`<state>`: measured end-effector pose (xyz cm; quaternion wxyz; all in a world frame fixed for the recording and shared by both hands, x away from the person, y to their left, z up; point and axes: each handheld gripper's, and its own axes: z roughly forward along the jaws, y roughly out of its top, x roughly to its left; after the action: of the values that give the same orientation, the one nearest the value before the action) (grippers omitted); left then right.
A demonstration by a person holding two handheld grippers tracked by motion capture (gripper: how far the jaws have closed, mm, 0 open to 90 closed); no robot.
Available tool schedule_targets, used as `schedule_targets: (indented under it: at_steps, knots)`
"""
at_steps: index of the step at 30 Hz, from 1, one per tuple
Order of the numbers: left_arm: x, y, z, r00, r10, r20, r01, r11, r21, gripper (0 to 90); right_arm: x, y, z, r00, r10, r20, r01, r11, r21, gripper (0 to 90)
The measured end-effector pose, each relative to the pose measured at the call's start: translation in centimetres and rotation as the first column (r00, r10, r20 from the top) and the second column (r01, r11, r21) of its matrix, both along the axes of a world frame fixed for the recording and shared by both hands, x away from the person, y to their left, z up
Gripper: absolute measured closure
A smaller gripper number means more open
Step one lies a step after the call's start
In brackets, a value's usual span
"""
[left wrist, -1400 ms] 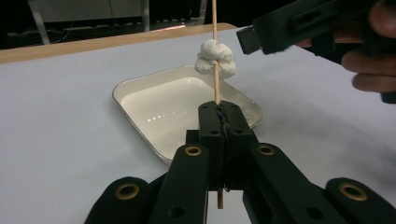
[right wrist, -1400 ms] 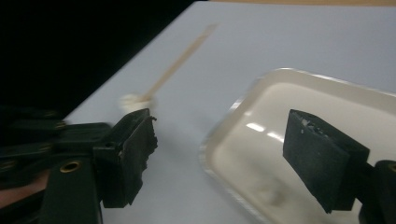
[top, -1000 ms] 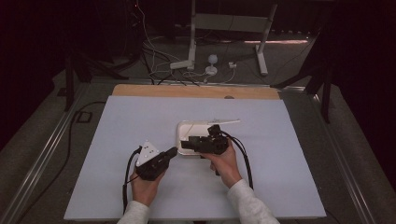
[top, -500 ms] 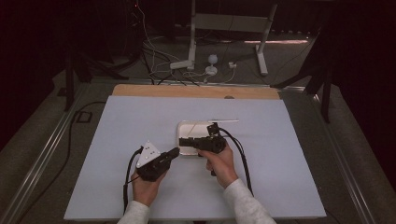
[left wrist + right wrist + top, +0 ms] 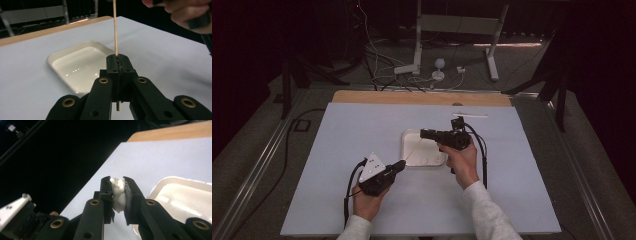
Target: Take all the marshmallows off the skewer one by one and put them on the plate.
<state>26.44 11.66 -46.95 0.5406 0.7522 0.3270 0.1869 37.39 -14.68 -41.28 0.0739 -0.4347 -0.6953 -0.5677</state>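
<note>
**Skewer held ready, soft white piece lifted to meet it**

The left tool (image 5: 117, 65) is clamped tight on a thin wooden skewer (image 5: 115, 27), gripping it near its lower end so the long free length rises up and away from the jaws. That low grip seems meant to leave the shaft bare for something to slide onto. The right tool (image 5: 118, 192) has just been closing and now pinches a soft white lump, perhaps a marshmallow (image 5: 118, 195), squeezed between its pads. In the high view the right tool (image 5: 428, 134) hangs above the white tray (image 5: 432, 159), level and aimed toward the skewer (image 5: 413, 150), which slants up from the left tool (image 5: 399, 165) at the tray's near left corner. The tray sits mid-bench on the pale blue bench (image 5: 337, 150), presumably as the drop-off spot.
</note>
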Motion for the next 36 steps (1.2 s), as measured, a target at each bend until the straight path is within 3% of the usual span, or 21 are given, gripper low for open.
schedule_targets:
  at_steps: [2, 3, 4, 6, 8, 10, 17, 23, 28, 36]
  knots:
    - [-0.1, 0.2, 0.0, 0.9999, 0.011, 0.002, -0.011, 0.9994, 0.033, 90.0, 0.1, -0.2, 0.1, 0.9997, -0.024, 0.012, 0.024, 1.0, -0.007, 80.6]
    - [-0.2, 0.4, -0.2, 0.9999, 0.016, -0.001, -0.016, 0.9977, 0.066, 90.0, 0.2, -0.5, 0.2, 0.9974, -0.067, 0.029, 0.067, 0.998, -0.014, 81.2]
    - [-0.3, 0.8, -0.6, 0.9994, 0.032, -0.011, -0.031, 0.9971, 0.069, 90.0, 0.4, -1.4, 0.5, 0.9925, -0.117, 0.035, 0.117, 0.993, 0.004, 81.6]
    - [0.0, 1.7, -0.8, 0.9977, 0.056, -0.037, -0.055, 0.9981, 0.027, 90.0, 0.9, -3.2, 1.1, 0.9892, -0.143, 0.032, 0.142, 0.989, 0.031, 81.6]
    - [0.3, 1.9, -0.5, 0.9973, 0.065, -0.035, -0.065, 0.9979, -0.003, 90.0, 0.8, -3.8, 1.7, 0.9912, -0.121, 0.055, 0.122, 0.992, -0.02, 81.3]
    - [0.3, 1.7, -0.4, 0.9969, 0.073, -0.031, -0.073, 0.9973, -0.004, 90.0, 0.5, -3.8, 1.9, 0.9924, -0.096, 0.077, 0.101, 0.992, -0.074, 80.9]
    - [0.4, 1.9, -0.5, 0.9944, 0.098, -0.04, -0.099, 0.9951, -0.01, 90.0, 0.3, -2.5, 0.8, 0.9945, -0.051, 0.092, 0.063, 0.989, -0.136, 78.8]
    - [0.4, 2.1, -0.5, 0.9939, 0.103, -0.041, -0.104, 0.9943, -0.023, 90.0, 0.5, -1.6, -0.8, 0.9953, -0.045, 0.086, 0.061, 0.977, -0.205, 77.4]
    - [0.5, 2.0, -0.5, 0.9939, 0.1, -0.047, -0.101, 0.9945, -0.028, 90.0, 0.5, -0.6, -2.3, 0.9955, -0.039, 0.086, 0.061, 0.957, -0.282, 76.6]
    - [0.5, 2.0, -0.5, 0.9937, 0.102, -0.048, -0.103, 0.9942, -0.03, 90.0, 0.4, -0.2, -3.4, 0.9956, -0.037, 0.086, 0.064, 0.942, -0.33, 76.5]
